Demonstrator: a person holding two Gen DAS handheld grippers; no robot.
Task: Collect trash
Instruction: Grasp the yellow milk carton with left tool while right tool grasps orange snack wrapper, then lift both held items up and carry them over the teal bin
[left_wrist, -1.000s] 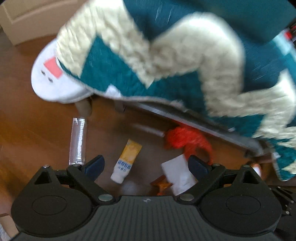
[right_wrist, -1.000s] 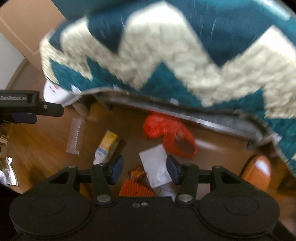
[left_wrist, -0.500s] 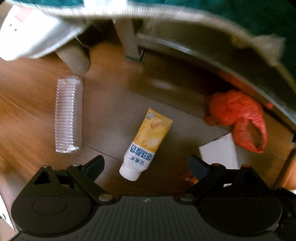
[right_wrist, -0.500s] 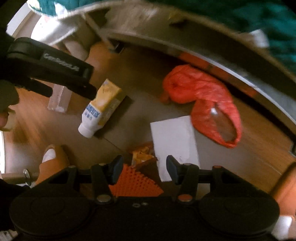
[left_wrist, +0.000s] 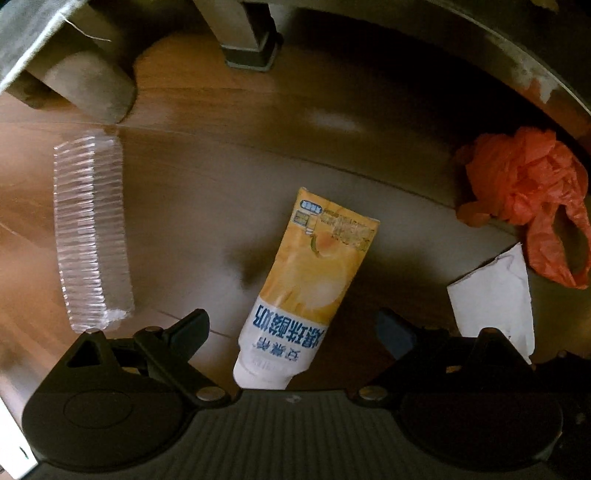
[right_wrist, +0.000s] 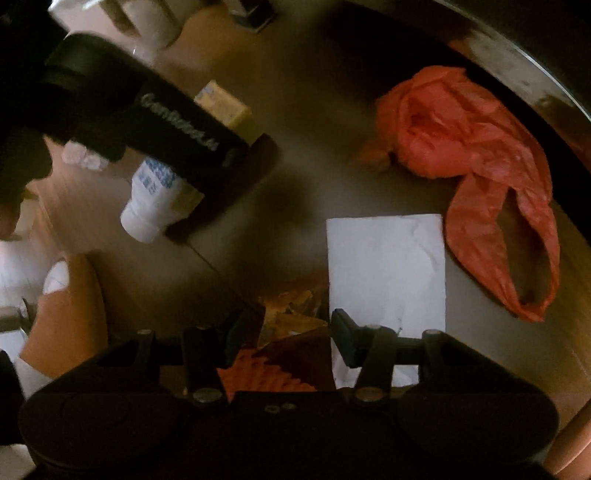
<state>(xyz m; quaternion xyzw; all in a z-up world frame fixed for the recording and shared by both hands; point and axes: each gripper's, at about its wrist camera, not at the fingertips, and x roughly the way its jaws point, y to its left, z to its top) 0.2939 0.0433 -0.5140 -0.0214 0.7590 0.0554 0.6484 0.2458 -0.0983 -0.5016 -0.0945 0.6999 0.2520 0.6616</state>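
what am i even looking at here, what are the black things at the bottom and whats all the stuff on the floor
These are two pictures from small fisheye cameras, one mounted on each of two hand-held grabbers that a person carries to pick up trash. The black shapes at the bottom are each tool's body and its two fingers.

The left view shows the left tool, open and empty, around the lower end of a yellow and white pouch lying on the wooden floor. A clear ribbed plastic piece lies to its left.

The right view shows the right tool, also open and empty, over an orange snack wrapper. Beside it lie a white paper and a red plastic bag. The dark bar at upper left is the left tool seen from the side.
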